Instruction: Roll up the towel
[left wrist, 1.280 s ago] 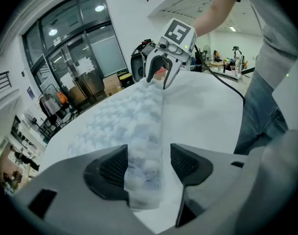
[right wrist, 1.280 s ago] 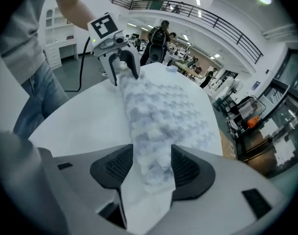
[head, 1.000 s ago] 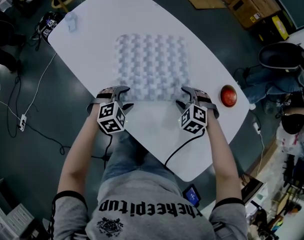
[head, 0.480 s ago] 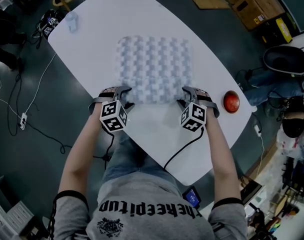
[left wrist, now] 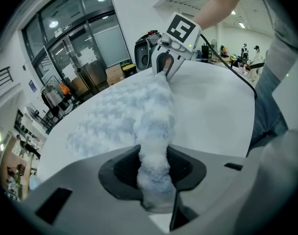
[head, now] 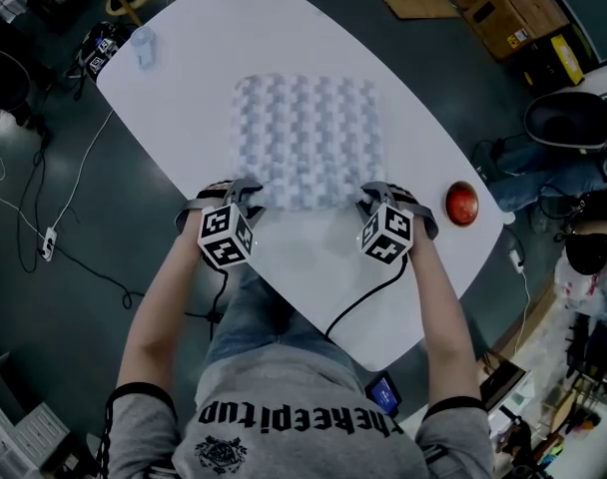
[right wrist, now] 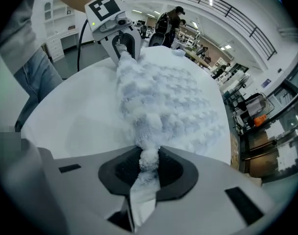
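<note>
While the knobbly pale-blue towel (head: 308, 143) lies flat on the smooth white oval bench (head: 284, 28), its near edge bunches where the left tongs (head: 242, 194) and right tongs (head: 375, 196), jaws just closing, each clench a corner. Bare top runs beyond the far edge; a glossy red ball (head: 461, 204) sits near the right tongs.
</note>
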### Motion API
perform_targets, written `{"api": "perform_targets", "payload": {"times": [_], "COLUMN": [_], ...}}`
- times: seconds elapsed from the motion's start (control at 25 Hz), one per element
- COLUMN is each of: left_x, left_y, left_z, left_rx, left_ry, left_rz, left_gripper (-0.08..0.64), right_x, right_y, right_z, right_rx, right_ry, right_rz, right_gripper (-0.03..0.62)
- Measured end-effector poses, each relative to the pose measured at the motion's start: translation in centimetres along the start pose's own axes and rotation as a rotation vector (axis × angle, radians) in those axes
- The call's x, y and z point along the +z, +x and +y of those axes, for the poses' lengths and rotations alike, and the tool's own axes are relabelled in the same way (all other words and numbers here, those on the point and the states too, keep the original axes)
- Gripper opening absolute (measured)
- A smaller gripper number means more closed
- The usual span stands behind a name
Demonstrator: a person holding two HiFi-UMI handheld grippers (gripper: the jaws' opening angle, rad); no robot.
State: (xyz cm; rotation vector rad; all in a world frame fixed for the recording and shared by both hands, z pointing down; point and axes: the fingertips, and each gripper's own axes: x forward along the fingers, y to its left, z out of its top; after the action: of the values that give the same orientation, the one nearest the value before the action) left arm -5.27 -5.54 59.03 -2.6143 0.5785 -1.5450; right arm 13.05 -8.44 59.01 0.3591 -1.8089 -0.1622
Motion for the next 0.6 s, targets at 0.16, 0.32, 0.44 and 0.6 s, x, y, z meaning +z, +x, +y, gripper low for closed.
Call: {"api": "perform_targets", "payload": {"times": [0.16, 0.32, 0.44, 0.6], "left_x": [-0.1, 0.1, -0.1, -0.6], "left_y": [-0.7, -1.5, -2.2, -3.5], "left_z": [-1.6, -3.6, -5.7, -8.6], "left_rx": [-0.021, -0.056, -0.102, -0.174], "left_ry": [-0.020, -0.038, -0.051, -0.075], "left_rz": [-0.008, -0.001, 0.004, 0.013], "left_gripper": [0.127, 0.124, 0.124, 0.123], "right_x": [-0.1, -0.6, -0.8, -0.9], "right_y": [-1.0, -2.4, -3.2, -4.5], "right_z": [1.6, 3.6, 5.6, 8.5], "right_rx": [0.038, 0.078, 0.114, 0.188], "right_ry": [0.031, 0.044, 0.053, 0.068], "right_rz": [-0.021, -0.036, -0.045, -0.055], "right_gripper": [0.071, 0.071, 0.071, 0.071]}}
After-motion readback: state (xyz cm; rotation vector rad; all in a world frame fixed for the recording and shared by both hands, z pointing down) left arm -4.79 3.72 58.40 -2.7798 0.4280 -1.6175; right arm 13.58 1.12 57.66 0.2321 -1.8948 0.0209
